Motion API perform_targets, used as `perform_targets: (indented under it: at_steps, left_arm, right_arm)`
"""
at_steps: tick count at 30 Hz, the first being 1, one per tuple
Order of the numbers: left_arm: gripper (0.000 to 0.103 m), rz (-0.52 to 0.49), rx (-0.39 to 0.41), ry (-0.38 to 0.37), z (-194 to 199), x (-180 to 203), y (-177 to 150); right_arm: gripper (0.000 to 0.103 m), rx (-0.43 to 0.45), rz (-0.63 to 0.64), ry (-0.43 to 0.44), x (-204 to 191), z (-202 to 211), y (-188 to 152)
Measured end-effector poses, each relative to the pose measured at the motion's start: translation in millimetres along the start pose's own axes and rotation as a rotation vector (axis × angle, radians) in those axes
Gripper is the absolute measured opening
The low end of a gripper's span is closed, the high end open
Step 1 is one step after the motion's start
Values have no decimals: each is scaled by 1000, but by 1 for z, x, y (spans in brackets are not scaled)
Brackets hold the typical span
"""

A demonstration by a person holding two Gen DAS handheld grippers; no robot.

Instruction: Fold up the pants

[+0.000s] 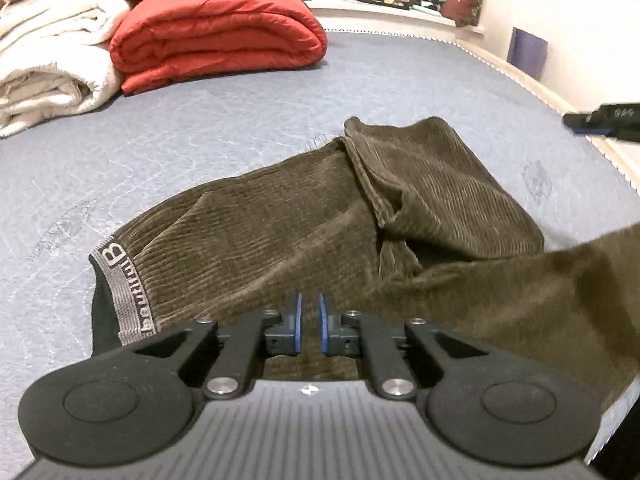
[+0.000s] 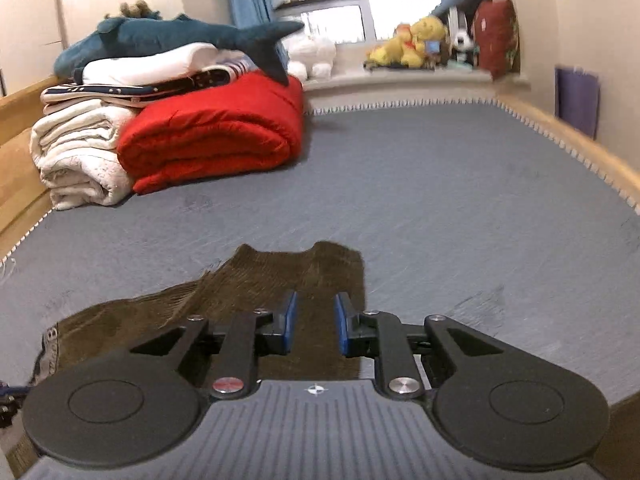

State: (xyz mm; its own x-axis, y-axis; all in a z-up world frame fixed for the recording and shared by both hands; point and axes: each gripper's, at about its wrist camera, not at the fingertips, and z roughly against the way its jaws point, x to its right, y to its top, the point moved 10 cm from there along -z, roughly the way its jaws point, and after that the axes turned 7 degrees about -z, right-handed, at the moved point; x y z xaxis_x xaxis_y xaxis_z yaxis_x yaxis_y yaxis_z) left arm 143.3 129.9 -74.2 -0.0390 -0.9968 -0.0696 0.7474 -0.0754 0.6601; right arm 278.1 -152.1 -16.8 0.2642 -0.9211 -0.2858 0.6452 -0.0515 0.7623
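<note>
Brown corduroy pants lie on the grey mattress, with a grey lettered waistband at the left and the legs folded over at the right. My left gripper hovers just above the pants near the waist, its blue pads a narrow gap apart with nothing between them. My right gripper is open and empty over the pants' far end. It also shows at the right edge of the left wrist view.
A folded red quilt and white blankets are stacked at the mattress's far left, with a blue plush shark on top. Plush toys sit on the window sill. A wooden bed frame runs along the right edge.
</note>
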Motion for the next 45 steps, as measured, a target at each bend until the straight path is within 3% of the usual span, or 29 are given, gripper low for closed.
perform_targets:
  at_steps: [6, 10, 17, 22, 23, 25, 27, 33, 37, 39, 42, 45]
  left_arm:
    - [10, 25, -5, -2, -12, -6, 9]
    - [11, 23, -20, -4, -19, -7, 9]
    - [11, 37, -30, -8, -23, -9, 8]
    - [14, 49, -28, -13, -21, -16, 8]
    - [14, 52, -29, -12, -21, -17, 8]
    - [15, 55, -31, -10, -20, -20, 7]
    - [15, 57, -33, -9, -20, -22, 7]
    - [15, 45, -33, -6, -17, -20, 5]
    - [15, 39, -32, -6, -16, -18, 5]
    - [15, 37, -33, -5, -16, -17, 5]
    - [15, 25, -38, -4, -17, -14, 4]
    - [16, 15, -45, -3, -19, -11, 3]
  right_arm:
    - [22, -116, -99, -25, 10, -65, -12]
    - [43, -205, -147, -80, 26, -110, -31]
    - [44, -335, -197, -168, 47, -167, -67]
    - [44, -342, -176, -194, 40, -174, -69]
    - [43, -340, -182, -178, 37, -174, -69]
    - [22, -342, -181, -162, 33, -174, -69]
    - [11, -330, -145, -171, 30, -171, -70]
    - [7, -250, -108, -64, 13, -145, -44]
    - [7, -160, 81, 84, -27, -105, -23]
    - [7, -135, 184, 209, -53, -80, -23]
    - [7, -202, 347, 390, -89, -46, -54]
    - [8, -327, 481, 460, -102, -35, -99]
